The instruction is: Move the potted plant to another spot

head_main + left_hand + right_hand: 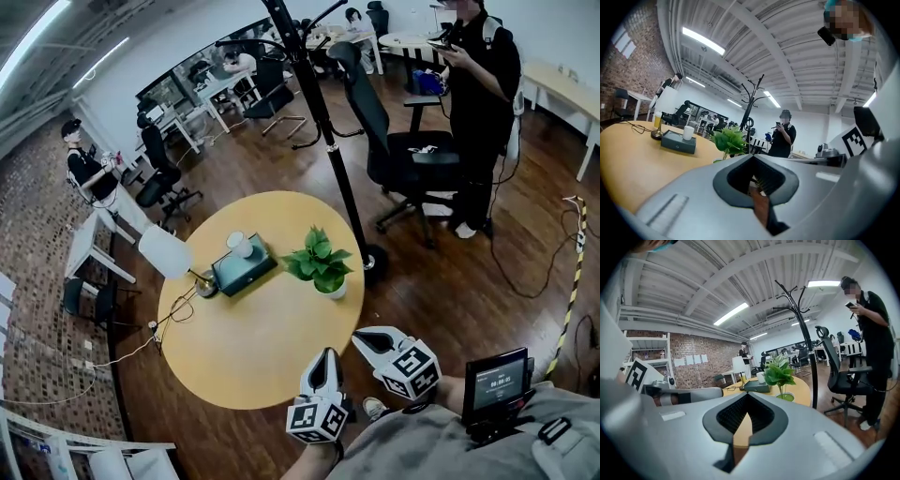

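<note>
The potted plant (322, 263), green leaves in a small white pot, stands on the right part of the round yellow table (262, 352). It also shows in the left gripper view, potted plant (729, 139), and in the right gripper view, potted plant (780, 373), straight ahead of the jaws and well apart from them. My left gripper (326, 355) hovers at the table's near edge, jaws together and empty. Just to its right, my right gripper (362, 338) is also shut with nothing in it. Both point toward the plant.
A dark box (246, 266) with a white cup (240, 245) on it lies left of the plant, beside a white-shaded lamp (165, 251) with a cable. A black coat stand (323, 122), an office chair (403, 150) and a standing person (480, 94) are beyond the table.
</note>
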A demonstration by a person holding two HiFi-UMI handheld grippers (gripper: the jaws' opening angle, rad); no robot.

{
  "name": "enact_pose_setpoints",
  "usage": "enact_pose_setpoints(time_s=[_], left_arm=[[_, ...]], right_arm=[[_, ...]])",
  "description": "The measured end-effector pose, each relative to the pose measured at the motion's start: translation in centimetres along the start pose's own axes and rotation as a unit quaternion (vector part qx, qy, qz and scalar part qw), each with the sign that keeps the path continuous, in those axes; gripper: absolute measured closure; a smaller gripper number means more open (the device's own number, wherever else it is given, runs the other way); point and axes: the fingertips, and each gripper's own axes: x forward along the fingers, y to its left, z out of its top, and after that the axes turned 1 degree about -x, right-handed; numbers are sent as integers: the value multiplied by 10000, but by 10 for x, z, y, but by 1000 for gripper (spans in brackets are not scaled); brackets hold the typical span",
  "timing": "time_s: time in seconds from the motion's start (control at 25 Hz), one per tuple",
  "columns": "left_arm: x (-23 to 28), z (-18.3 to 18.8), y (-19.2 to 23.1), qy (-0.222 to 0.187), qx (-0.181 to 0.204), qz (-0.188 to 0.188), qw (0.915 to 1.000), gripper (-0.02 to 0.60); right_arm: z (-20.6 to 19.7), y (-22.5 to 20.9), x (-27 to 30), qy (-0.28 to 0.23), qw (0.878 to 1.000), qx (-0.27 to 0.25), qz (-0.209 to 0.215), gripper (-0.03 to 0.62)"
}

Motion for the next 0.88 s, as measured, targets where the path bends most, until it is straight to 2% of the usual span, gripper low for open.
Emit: enact_pose_setpoints(time_s=[0.32,0.88], left_arm=[[24,9,29,75,-49,-151,9998,580],[63,10,43,97,-72,26,9999,580]], right_arm=[[9,-13,33,48,9998,-28,-187,588],[17,-46,56,100,9999,-37,-113,588]])
